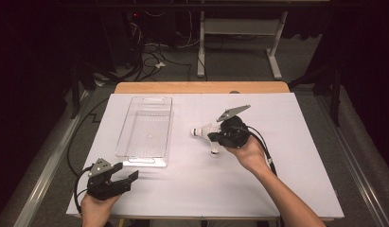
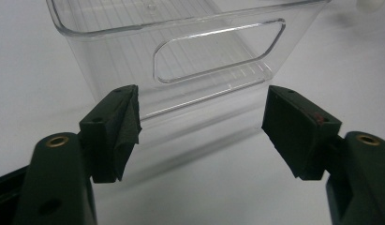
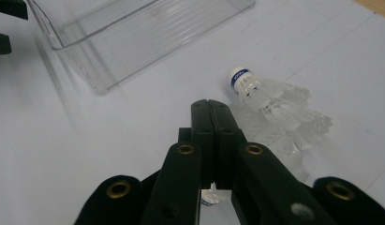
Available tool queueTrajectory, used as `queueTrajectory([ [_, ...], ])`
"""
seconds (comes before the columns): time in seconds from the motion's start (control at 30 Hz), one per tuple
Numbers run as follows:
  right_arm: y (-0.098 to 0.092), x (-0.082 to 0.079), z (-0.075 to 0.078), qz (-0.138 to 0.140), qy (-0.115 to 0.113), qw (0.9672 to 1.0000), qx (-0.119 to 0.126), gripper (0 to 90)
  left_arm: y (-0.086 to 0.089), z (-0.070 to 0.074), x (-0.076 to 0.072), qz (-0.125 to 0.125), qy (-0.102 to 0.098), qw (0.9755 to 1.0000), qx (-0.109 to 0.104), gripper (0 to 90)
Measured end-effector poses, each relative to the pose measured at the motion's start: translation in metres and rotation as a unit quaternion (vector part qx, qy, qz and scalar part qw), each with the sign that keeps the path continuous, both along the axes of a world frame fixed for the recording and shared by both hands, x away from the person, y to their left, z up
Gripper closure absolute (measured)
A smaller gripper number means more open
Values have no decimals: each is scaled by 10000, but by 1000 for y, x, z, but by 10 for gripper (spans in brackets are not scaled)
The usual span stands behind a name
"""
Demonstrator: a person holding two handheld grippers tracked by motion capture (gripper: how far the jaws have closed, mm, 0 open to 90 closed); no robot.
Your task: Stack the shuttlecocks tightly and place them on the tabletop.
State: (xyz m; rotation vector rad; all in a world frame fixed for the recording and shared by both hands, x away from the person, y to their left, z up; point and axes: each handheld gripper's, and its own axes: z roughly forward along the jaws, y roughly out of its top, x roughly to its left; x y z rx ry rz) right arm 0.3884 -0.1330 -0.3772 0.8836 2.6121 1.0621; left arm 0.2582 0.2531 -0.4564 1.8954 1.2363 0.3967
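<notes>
Two white shuttlecocks are seen on the pale table (image 1: 277, 189), to the right of a clear tray (image 1: 145, 132). The upper shuttlecock (image 3: 270, 101) lies on its side just to the right of the right gripper (image 3: 211, 105), with its long axis going from the round cork tip with a blue band at the far left to the open feather skirt at the near right. The jaws of the right gripper are pressed together with nothing between them. A second shuttlecock (image 1: 214, 150) is partly hidden under this gripper.

The left gripper (image 1: 128, 177) is held released, jaws wide apart, near the tray's near end. The tray is of ribbed transparent plastic, long, with cut-out handles.
</notes>
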Motion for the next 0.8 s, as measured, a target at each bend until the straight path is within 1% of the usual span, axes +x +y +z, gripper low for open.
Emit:
queueTrajectory([
  [0.23, 1, -4, -9, 49, 63, 10000, -42, 900, 0, 0, 0, 4, 1, 10000, 1, 287],
  [0.6, 2, -7, -19, 93, 171, 9997, -126, 900, 0, 0, 0, 7, -2, 10000, -4, 287],
  [0.63, 1, -7, -19, 90, 172, 9998, -94, 900, 0, 0, 0, 11, -2, 10000, -1, 287],
  [0.8, -1, -8, -18, 120, 171, 9997, -98, 898, 0, 0, 1, 22, -1, 10000, -4, 286],
])
